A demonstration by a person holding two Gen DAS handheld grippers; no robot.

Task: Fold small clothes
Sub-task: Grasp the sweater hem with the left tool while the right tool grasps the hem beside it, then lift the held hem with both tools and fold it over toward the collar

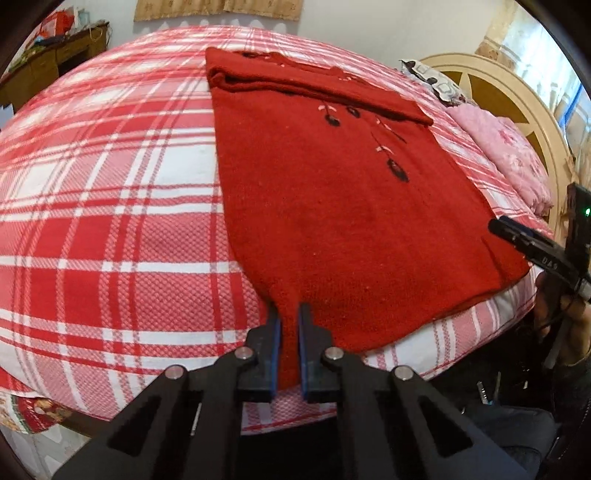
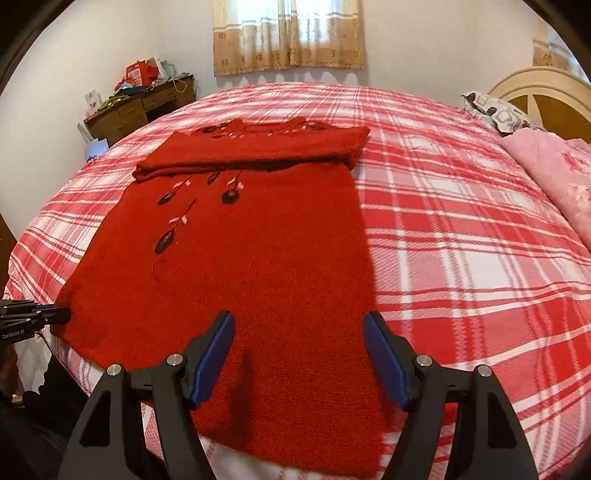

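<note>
Left wrist view: the left tongs [image 1: 289,314] are clamped on the near left corner of the red sweater [image 1: 332,206], a ridge of knit pinched up between the blue pads [image 1: 275,354]. The sweater lies flat on the bed's red-and-white plaid bedspread [image 1: 110,229], its hem along the near edge of the bed and its far end folded over into a thick band. Dark flowers with pink leaves are stitched down its front. The right tongs [image 1: 517,236] enter at the right edge, their tip at the sweater's right hem corner; from here it is hard to tell whether they touch the cloth. A pink quilt [image 1: 517,155] lies by the cream headboard [image 1: 517,99].

Right wrist view: the right tongs [image 2: 299,325] stand wide apart above the hem, one blue pad over the knit and the other by its right edge, gripping nothing. The left tongs [image 2: 55,315] show at the left edge, at the sweater's corner. Beyond the bed stand a cluttered wooden desk [image 2: 147,107] and a curtain [image 2: 288,33].
</note>
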